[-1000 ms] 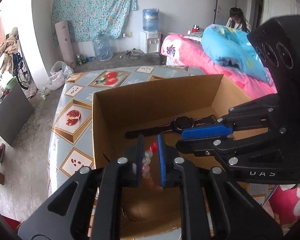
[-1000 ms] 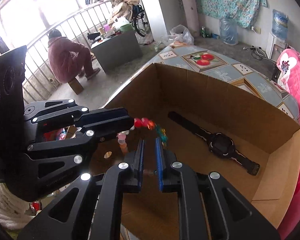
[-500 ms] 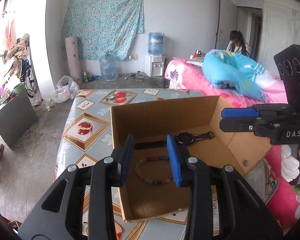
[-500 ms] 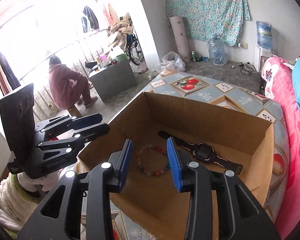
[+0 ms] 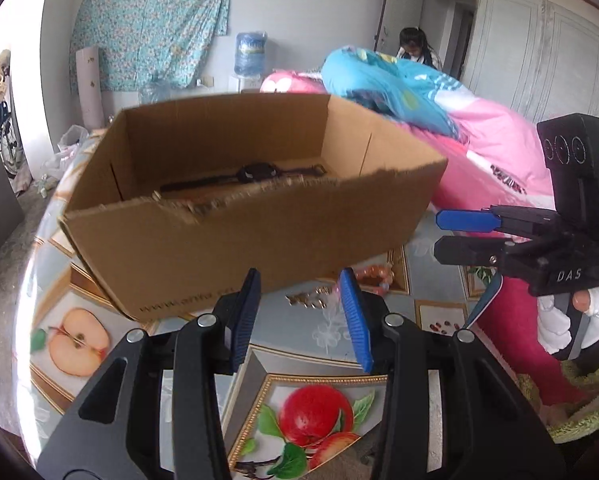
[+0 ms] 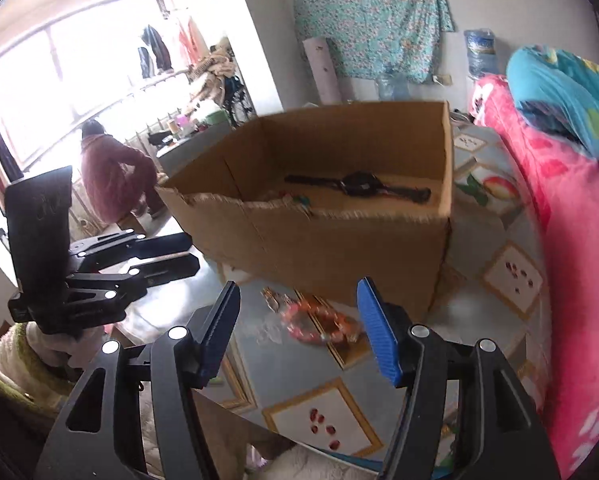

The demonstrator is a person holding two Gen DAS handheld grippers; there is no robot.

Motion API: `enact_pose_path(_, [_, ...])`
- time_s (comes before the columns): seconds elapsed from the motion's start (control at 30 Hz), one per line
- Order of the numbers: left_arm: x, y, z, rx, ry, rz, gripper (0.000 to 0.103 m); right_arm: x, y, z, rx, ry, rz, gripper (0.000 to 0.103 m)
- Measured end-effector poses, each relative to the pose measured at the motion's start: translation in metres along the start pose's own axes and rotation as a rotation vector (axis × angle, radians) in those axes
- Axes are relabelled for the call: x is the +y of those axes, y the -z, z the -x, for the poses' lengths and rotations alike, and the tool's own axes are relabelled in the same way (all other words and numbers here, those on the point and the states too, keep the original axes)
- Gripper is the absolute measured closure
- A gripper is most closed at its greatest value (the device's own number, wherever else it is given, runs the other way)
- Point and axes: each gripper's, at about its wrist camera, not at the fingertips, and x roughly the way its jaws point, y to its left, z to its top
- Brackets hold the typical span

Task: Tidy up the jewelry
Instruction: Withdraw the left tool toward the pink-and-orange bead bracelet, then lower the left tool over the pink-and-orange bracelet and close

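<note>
A cardboard box (image 5: 235, 236) stands on the fruit-patterned table (image 5: 99, 344); it also shows in the right wrist view (image 6: 339, 256). A black watch (image 5: 255, 172) lies inside it, also seen in the right wrist view (image 6: 359, 184), with part of a bead bracelet (image 6: 299, 200) at the near wall. On the table before the box lie an orange-red bead bracelet (image 6: 319, 322), also in the left wrist view (image 5: 373, 274), and a small gold chain (image 5: 307, 300), seen blurred from the right (image 6: 273, 298). My left gripper (image 5: 301, 312) is open and empty. My right gripper (image 6: 299, 332) is open and empty above the bracelet.
A pink bed with a blue quilt (image 5: 399, 88) runs along the table's right side. A person in red (image 6: 111, 176) crouches by the railing at the left. Another person (image 5: 415, 44) sits at the back near the door.
Both grippers let go of the bead bracelet in the box, opened, pulled back out of the box and dropped low in front of it, over the table's loose jewelry.
</note>
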Motion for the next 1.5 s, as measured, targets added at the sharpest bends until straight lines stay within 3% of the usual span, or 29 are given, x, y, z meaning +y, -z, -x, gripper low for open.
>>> enact_pose_path(0.17, [-0.015, 0.01, -0.041, 0.085, -0.058, -0.107, 0.064, -0.018, 0.017, -0.024, 0.033, 0.008, -0.073, 0.043])
enact_pose_path(0.3, [-0.023, 0.006, -0.052, 0.098, 0.037, -0.096, 0.065, -0.023, 0.011, -0.031, 0.013, -0.008, -0.087, 0.046])
enact_pose_path(0.37, [-0.028, 0.006, -0.06, 0.115, 0.043, -0.095, 0.065, -0.027, 0.008, -0.035, 0.014, -0.01, -0.097, 0.054])
enact_pose_path(0.47, [-0.031, 0.004, -0.069, 0.134, 0.049, -0.069, 0.073, -0.031, 0.004, -0.036, 0.007, -0.023, -0.11, 0.058])
enact_pose_path(0.63, [-0.04, 0.004, -0.069, 0.122, 0.086, -0.095, 0.074, -0.04, 0.005, -0.035, 0.001, -0.025, -0.132, 0.058])
enact_pose_path(0.8, [-0.057, 0.002, -0.079, 0.156, 0.125, -0.163, 0.073, -0.051, 0.006, -0.034, -0.006, -0.053, -0.191, 0.058])
enact_pose_path(0.9, [-0.06, 0.002, -0.089, 0.186, 0.138, -0.153, 0.073, -0.052, 0.008, -0.036, -0.003, -0.057, -0.202, 0.058])
enact_pose_path(1.17, [-0.064, 0.01, -0.081, 0.236, 0.27, -0.109, 0.075, -0.056, 0.011, -0.035, 0.0, -0.062, -0.221, 0.058])
enact_pose_path(1.5, [-0.049, 0.033, -0.049, 0.268, 0.229, -0.09, 0.075, -0.052, 0.012, -0.037, 0.017, -0.066, -0.213, 0.058])
